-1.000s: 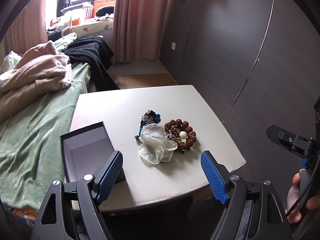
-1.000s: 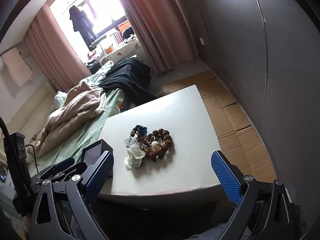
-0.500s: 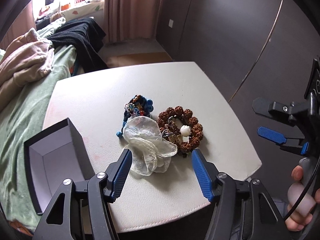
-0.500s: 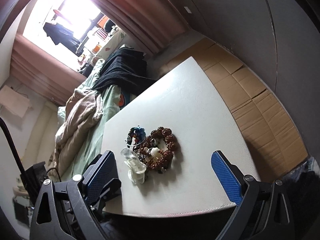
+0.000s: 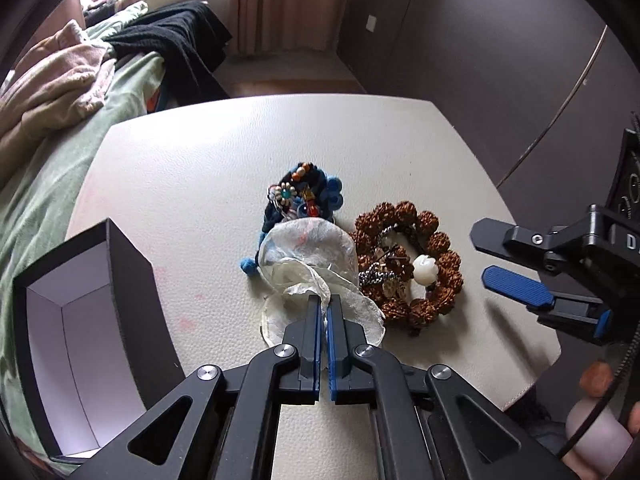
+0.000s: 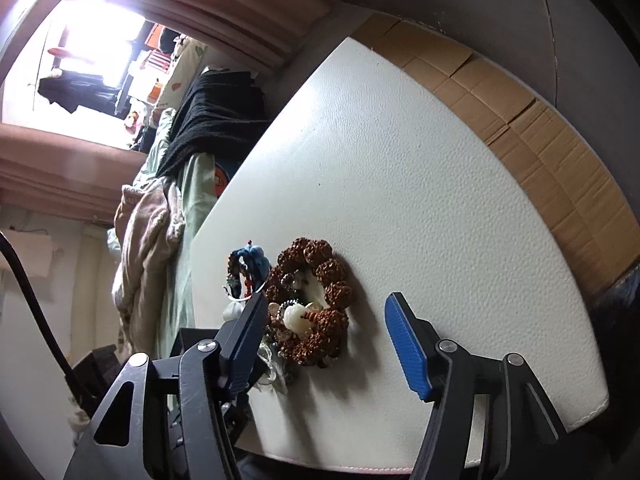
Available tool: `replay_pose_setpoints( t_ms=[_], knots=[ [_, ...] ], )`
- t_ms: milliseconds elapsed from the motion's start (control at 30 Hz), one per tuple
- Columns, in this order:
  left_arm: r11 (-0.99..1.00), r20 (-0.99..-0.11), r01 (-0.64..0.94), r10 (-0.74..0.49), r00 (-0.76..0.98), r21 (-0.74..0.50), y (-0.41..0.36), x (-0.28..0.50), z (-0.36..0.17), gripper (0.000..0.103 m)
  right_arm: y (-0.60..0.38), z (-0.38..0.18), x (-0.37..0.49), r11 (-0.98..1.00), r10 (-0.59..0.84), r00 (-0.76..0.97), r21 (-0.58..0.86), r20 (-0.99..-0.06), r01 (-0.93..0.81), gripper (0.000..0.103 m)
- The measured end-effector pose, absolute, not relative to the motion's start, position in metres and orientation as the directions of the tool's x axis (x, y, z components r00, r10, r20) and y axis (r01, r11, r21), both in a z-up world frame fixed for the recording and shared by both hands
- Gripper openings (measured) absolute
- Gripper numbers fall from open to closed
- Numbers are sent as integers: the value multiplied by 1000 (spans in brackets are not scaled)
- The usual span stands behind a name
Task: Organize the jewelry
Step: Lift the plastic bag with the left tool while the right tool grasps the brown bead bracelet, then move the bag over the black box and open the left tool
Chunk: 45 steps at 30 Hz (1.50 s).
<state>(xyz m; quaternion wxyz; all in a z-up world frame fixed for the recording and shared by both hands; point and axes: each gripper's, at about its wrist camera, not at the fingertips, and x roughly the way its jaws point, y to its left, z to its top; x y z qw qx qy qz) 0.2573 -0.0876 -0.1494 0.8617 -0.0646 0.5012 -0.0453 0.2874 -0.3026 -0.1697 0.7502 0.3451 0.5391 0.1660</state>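
A sheer white pouch [image 5: 312,256] lies on the white table [image 5: 192,184], between a blue beaded bracelet [image 5: 304,196] and a brown seed-bead bracelet [image 5: 416,256] with a white bead. My left gripper [image 5: 324,304] is shut on the pouch's near edge. My right gripper [image 6: 324,320] is open, low over the table, its fingers on either side of the brown bracelet [image 6: 316,304]; it also shows at the right of the left wrist view [image 5: 516,280]. An open dark box [image 5: 80,336] with a white inside stands at the table's left front.
A bed with a green sheet [image 5: 48,168], beige blanket [image 5: 52,88] and black garment [image 5: 176,44] lies left of the table. A dark wardrobe wall [image 5: 480,60] stands behind and right. Cardboard sheets [image 6: 540,128] cover the floor past the table's far edge.
Both grippers moved in toward the jewelry. My left gripper went from wide open to shut on the pouch. My right gripper tilted and dropped around the brown bracelet.
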Motion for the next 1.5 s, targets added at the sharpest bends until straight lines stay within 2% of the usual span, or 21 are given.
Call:
replay_pose_setpoints(
  t_ms=[200,300,633,733,833,933,1167,1500],
  knots=[
    [977,-812,-22,-162,561,-210,-69,245,-122,1,-292,-182,293,707,619,337,690,-710,155,60],
    [971,-788,-40,-168,592,-237,-59,235,-109,1,-291,-184,294,709,613,342,687,-712,158,54],
    [965,-761,-73,-152,631,-253,-44,203,-89,2,-273,-179,300,756,568,351,641,-744,135,53],
    [964,-754,-86,-139,642,-251,-39,193,-84,2,-270,-181,302,794,519,354,592,-778,138,20],
    [963,-746,-101,-126,654,-251,-32,183,-78,2,-276,-185,300,769,541,366,622,-757,150,19],
    [961,-736,-117,-112,668,-252,-23,176,-71,2,-279,-175,293,720,596,402,684,-695,115,19],
    [958,-716,-148,-78,694,-247,-5,161,-58,2,-266,-134,280,594,745,438,799,-504,-91,19],
    [948,-705,-194,-42,708,-252,20,155,-52,2,-234,-107,270,498,823,427,838,-375,-224,19]
  ],
)
